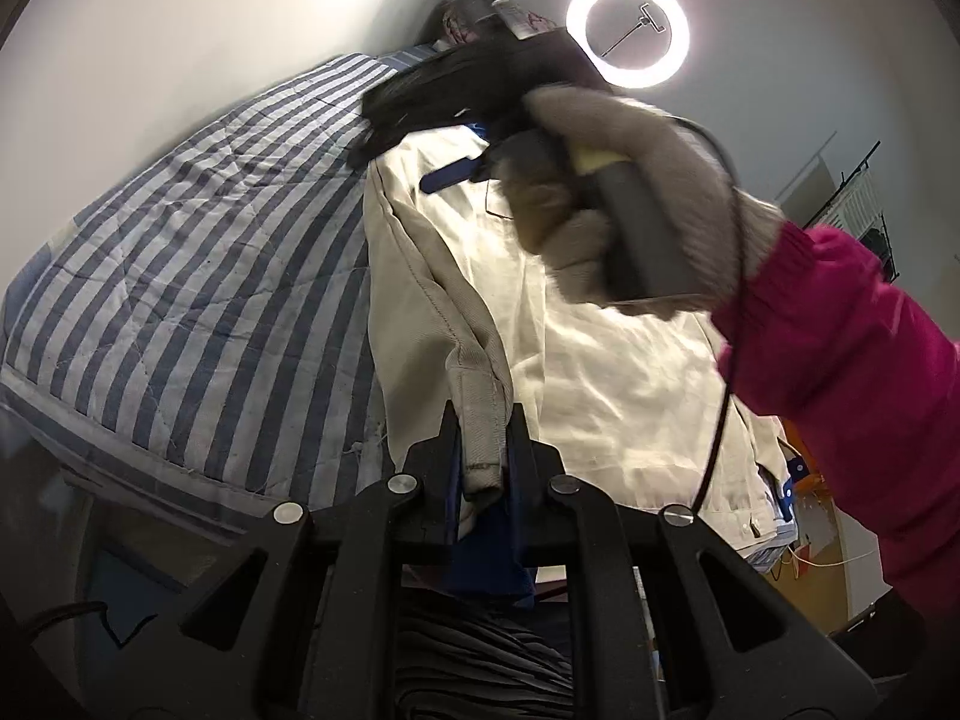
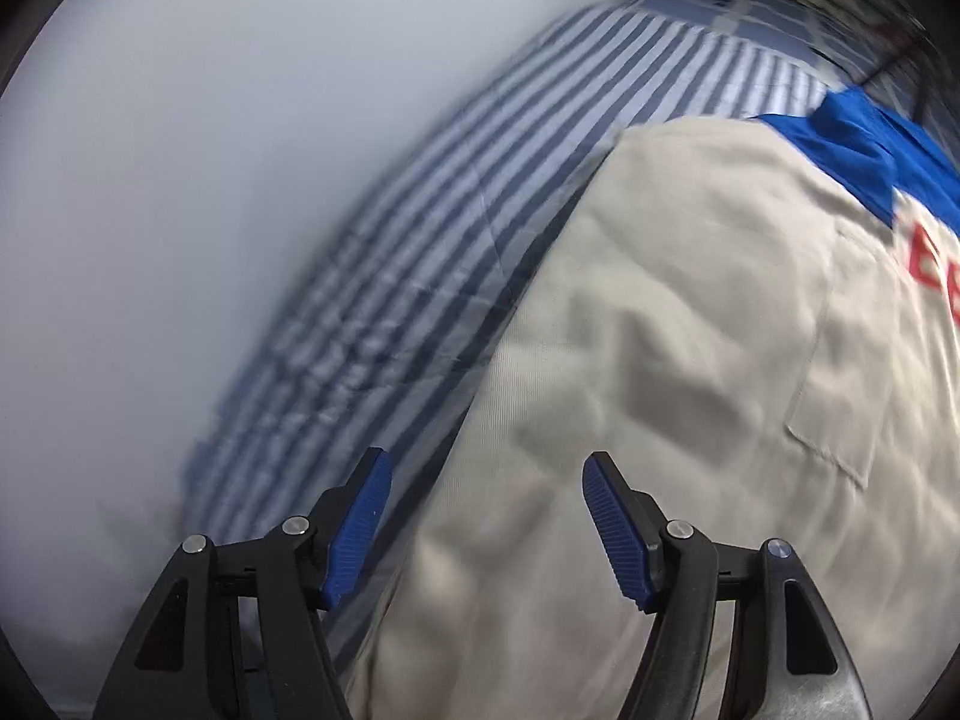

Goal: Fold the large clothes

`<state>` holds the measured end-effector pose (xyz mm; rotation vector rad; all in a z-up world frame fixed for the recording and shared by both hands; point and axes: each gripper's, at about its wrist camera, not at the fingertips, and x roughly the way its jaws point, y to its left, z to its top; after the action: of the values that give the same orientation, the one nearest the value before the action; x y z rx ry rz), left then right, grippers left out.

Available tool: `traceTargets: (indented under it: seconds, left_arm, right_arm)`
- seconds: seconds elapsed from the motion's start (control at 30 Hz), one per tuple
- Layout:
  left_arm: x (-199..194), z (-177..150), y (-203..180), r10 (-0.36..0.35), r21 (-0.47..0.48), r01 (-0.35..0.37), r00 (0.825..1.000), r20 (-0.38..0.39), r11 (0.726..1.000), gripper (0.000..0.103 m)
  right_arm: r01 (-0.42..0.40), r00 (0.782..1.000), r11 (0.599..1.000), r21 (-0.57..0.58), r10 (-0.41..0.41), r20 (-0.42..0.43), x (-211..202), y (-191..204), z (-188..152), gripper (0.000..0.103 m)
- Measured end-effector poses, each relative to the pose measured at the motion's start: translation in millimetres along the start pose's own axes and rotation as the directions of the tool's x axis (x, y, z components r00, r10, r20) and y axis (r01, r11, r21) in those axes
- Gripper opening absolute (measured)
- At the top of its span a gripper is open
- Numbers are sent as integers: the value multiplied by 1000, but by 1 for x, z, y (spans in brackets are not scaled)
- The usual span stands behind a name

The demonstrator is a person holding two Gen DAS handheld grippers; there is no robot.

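A cream work jacket (image 1: 576, 348) with a blue collar and red letters lies on a blue-and-white striped bed cover (image 1: 198, 276). My left gripper (image 1: 483, 426) is shut on the jacket's cuff edge at its near end. The right gripper (image 1: 480, 165) shows in the left wrist view, held in a gloved hand over the jacket's far part. In the right wrist view the right gripper (image 2: 486, 480) is open and empty just above the jacket (image 2: 660, 372), near its left edge; the blue collar (image 2: 852, 144) is at the upper right.
The striped cover (image 2: 456, 252) meets a pale wall (image 2: 180, 180) on the left. A lit ring light (image 1: 627, 39) stands beyond the bed. A pink sleeve (image 1: 852, 372) crosses the right side. A dark garment (image 1: 444, 96) lies at the jacket's far end.
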<state>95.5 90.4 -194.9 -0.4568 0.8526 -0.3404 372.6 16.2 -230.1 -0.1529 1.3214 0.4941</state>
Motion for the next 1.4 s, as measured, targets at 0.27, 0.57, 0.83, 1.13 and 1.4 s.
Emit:
traceTargets:
  seconds: [0.27,0.57,0.83,1.13,1.4]
  left_arm:
    - [3,1,-20,7,49,-7,1000,1,999,10]
    - [14,-7,-77,27,230,-23,1000,-12,973,10]
    - [35,-24,-129,27,362,5,996,-83,932,10]
    - [89,-52,-159,51,393,31,979,-198,919,10]
    - [79,-59,-160,-3,373,109,962,-272,921,14]
  right_arm:
    - [77,997,997,0,-77,-2,17,-16,-3,15]
    - [-212,958,966,145,176,228,-67,-101,-48,3]
    - [-407,871,852,328,255,419,-89,-194,-126,3]
    - [-345,912,819,458,176,371,-48,-240,-160,3]
    - [-262,935,840,475,99,340,-57,-248,-170,33]
